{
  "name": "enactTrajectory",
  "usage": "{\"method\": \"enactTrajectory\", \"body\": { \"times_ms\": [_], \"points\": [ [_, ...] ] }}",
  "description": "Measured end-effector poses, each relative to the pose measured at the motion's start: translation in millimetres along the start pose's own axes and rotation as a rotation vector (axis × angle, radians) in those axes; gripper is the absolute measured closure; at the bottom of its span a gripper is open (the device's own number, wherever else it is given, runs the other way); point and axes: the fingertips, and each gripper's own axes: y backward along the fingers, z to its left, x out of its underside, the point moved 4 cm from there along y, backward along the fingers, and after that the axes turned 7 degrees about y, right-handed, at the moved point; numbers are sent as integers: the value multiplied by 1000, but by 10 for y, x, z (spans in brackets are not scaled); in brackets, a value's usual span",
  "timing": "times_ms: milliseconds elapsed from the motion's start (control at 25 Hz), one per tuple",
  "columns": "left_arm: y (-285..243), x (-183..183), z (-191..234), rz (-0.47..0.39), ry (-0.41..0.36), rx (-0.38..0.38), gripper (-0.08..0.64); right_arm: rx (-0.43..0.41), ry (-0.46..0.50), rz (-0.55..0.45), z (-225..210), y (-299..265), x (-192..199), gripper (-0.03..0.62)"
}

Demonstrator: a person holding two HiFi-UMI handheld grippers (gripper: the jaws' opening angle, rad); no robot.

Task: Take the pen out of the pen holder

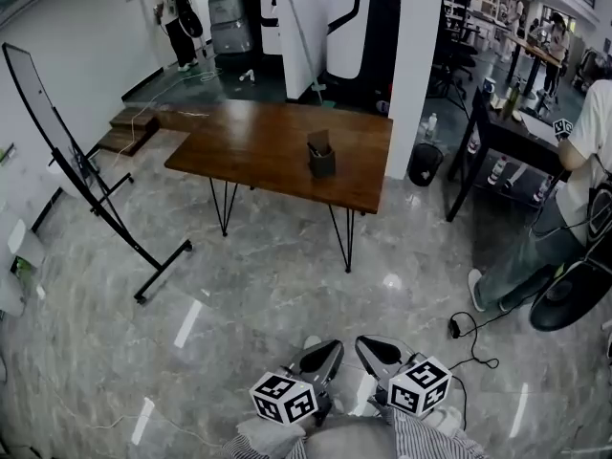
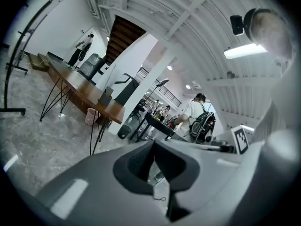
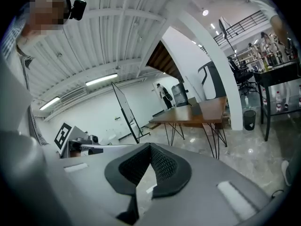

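A dark pen holder (image 1: 321, 161) stands on the brown wooden table (image 1: 268, 142), near its right end and several steps ahead of me. Something brownish sticks out of its top; too small to tell a pen. Both grippers hang low in front of my body, far from the table. My left gripper (image 1: 326, 351) is shut with nothing in it, and so is my right gripper (image 1: 371, 348). In the left gripper view the jaws (image 2: 153, 143) meet with the table (image 2: 80, 86) far off. The right gripper (image 3: 150, 147) looks toward the table (image 3: 197, 115) and holder (image 3: 193, 108).
A whiteboard on a wheeled stand (image 1: 57, 161) leans at the left. A white pillar (image 1: 416, 65) and a black bin (image 1: 424, 163) are beside the table's right end. A person (image 1: 574, 189) stands at a black desk (image 1: 516, 132) to the right. A cable (image 1: 469, 328) lies on the marble floor.
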Motion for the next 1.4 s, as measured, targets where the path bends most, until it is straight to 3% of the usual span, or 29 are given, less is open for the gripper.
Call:
{"method": "enactTrajectory", "body": {
  "times_ms": [400,960,1160,1400],
  "points": [
    [-505,-470,458,29,-2,2,554,-6,-16,13,-445,-576,-258,592],
    [-1394,-1770,1270,56,-53,54,553,50,-7,-31,-1306,-1819,-1093,592],
    [-1614,-1996,1516,79,-100,74,552,62,-16,-53,-1526,-2166,-1219,592],
    [-1796,-2106,1703,104,-73,85,552,77,-41,-20,-1668,-2382,-1237,592]
  ]
}}
